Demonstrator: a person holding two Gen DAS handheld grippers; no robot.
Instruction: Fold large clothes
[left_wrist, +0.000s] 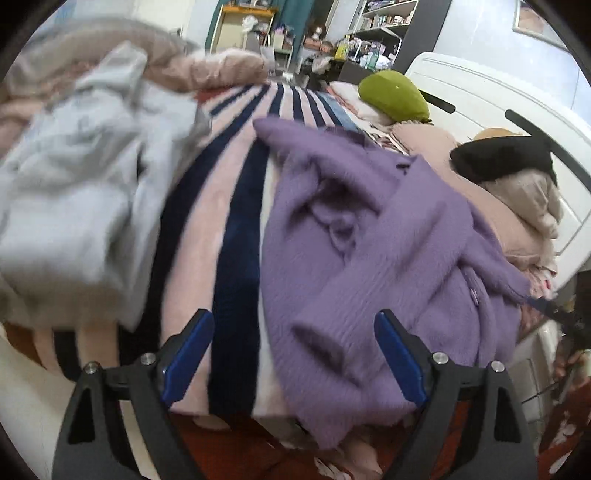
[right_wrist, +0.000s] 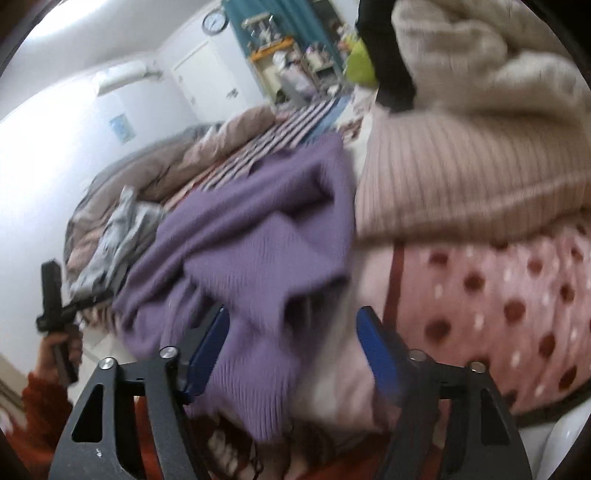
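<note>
Lying rumpled and unfolded on the striped blanket (left_wrist: 236, 206) of the bed, the purple sweater (left_wrist: 388, 236) is still waiting for its first fold, so nearly all the work is remaining. Both the left claw (left_wrist: 295, 358) and right claw (right_wrist: 291, 354) are hanging open over its near edge, gripping nothing. Grey clothing (left_wrist: 74, 177) is sitting left, beige knits (right_wrist: 461, 173) right, shelves (left_wrist: 384, 22) far.
</note>
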